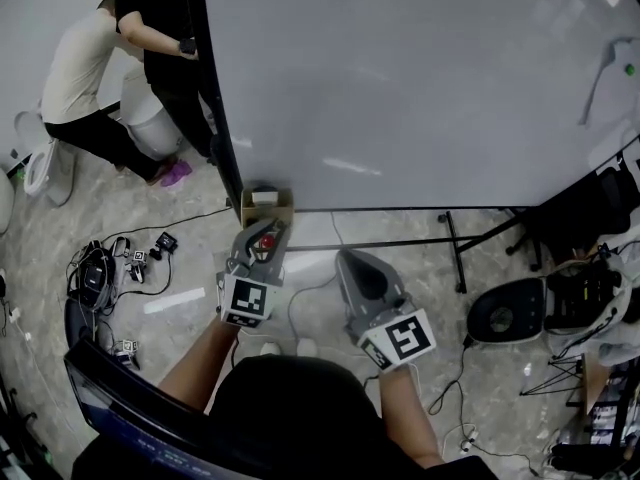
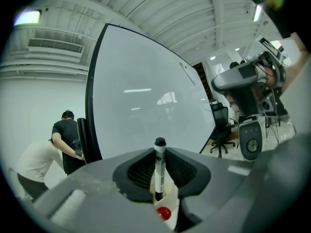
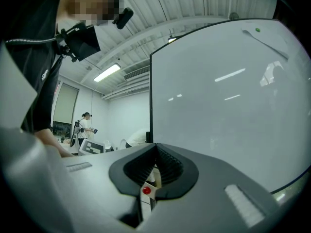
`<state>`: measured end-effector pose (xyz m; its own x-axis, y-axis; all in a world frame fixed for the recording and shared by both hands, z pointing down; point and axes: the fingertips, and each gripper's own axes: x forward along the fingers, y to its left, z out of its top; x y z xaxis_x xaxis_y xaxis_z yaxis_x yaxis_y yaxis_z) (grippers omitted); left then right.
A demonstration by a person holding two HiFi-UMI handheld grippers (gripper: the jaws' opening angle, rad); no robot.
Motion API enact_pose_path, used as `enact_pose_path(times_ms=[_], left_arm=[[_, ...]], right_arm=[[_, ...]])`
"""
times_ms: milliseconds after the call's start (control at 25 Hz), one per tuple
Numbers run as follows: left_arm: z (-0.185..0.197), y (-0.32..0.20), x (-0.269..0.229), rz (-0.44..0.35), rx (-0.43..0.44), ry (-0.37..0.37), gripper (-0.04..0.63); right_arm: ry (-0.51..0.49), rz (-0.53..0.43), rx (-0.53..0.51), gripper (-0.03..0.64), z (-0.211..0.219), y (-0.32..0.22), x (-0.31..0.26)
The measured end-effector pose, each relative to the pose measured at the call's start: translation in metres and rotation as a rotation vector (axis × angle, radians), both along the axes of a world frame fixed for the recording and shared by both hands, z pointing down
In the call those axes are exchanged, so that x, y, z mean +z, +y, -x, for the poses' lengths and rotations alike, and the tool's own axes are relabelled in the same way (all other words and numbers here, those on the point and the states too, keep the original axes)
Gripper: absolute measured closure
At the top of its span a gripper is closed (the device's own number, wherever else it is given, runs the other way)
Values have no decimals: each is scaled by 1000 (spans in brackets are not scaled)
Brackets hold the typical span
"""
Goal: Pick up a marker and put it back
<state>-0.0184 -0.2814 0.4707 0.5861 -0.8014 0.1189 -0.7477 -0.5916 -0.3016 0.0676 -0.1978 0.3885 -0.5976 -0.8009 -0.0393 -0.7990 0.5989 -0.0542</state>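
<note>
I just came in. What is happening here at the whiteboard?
A person holds a gripper in each hand before a whiteboard. The left gripper has its jaws clamped on a black-capped marker, upright over a small cardboard box. The right gripper waits beside it, jaws together, holding nothing.

1. The marker (image 2: 159,171) — dark print runs down its barrel, too small to read.
2. The left cube (image 1: 247,299) and right cube (image 1: 400,339) — black-and-white square code patterns only, with no letters or numbers.
3. No other text can be read.
</note>
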Motion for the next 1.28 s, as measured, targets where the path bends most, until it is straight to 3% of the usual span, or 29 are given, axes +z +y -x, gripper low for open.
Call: enact_pose_path(times_ms=[160, 320, 560, 920, 1280], left_arm=[[12, 17, -16, -31, -21, -7, 523], [18, 27, -34, -29, -40, 100, 523], [45, 38, -64, -65, -69, 156, 523], [75, 67, -94, -111, -105, 186, 523], [87, 75, -93, -102, -129, 188, 523]], right_arm=[[-6, -8, -11, 607, 9, 11, -1], [-14, -14, -34, 607, 16, 9, -5], [-21, -24, -74, 607, 35, 6, -7], [-31, -33, -112, 607, 51, 13, -13], [-32, -34, -131, 607, 56, 11, -11]])
